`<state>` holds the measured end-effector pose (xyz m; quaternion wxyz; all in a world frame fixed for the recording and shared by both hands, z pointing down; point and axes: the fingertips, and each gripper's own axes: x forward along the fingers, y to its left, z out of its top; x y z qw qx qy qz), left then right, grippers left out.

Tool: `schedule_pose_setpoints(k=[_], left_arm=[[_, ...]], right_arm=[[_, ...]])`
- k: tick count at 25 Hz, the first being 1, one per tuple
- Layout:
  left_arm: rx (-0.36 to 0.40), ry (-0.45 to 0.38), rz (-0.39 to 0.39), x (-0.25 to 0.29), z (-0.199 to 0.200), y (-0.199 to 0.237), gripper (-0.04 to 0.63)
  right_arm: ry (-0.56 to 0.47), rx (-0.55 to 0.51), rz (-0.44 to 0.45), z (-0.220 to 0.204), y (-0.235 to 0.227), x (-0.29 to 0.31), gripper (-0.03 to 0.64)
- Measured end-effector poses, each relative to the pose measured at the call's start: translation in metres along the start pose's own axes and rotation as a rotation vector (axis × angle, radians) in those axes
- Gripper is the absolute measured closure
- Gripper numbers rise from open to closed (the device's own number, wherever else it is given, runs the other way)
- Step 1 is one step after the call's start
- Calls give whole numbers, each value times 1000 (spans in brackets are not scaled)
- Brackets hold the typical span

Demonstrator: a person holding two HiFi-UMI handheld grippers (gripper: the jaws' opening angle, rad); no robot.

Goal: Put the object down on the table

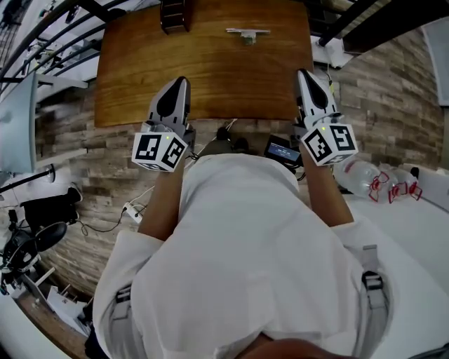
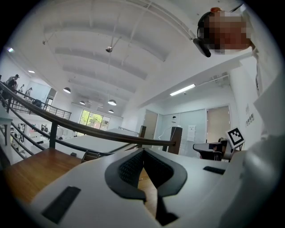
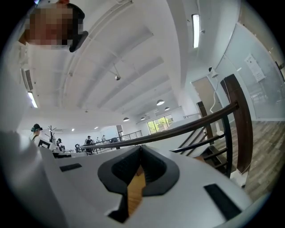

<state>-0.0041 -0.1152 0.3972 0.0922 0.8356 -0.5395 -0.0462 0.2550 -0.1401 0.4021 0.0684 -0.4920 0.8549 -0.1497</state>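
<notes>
A small pale T-shaped object (image 1: 247, 32) lies on the wooden table (image 1: 203, 70) near its far edge. My left gripper (image 1: 181, 81) hovers over the table's near edge at the left, and its jaws are shut with nothing between them. My right gripper (image 1: 302, 73) is held at the table's right near corner, also shut and empty. In the left gripper view the left gripper (image 2: 143, 152) points up and outward, tips touching, with wood showing through the gap behind them. The right gripper (image 3: 140, 149) looks the same in the right gripper view.
A dark chair back (image 1: 174, 15) stands at the table's far edge. A black device (image 1: 283, 150) lies on the floor by my feet. Clear plastic bottles (image 1: 361, 175) lie at the right. Dark railings (image 1: 42, 35) run at the left and a stair rail (image 3: 209, 116) at the right.
</notes>
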Motion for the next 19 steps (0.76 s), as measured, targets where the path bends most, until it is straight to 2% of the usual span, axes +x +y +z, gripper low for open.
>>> schedule_pose_setpoints(k=[19], left_arm=[[6,76,-75,12,-11,-27,580]], right_arm=[[33,38,16,-19,-19,-12,594]])
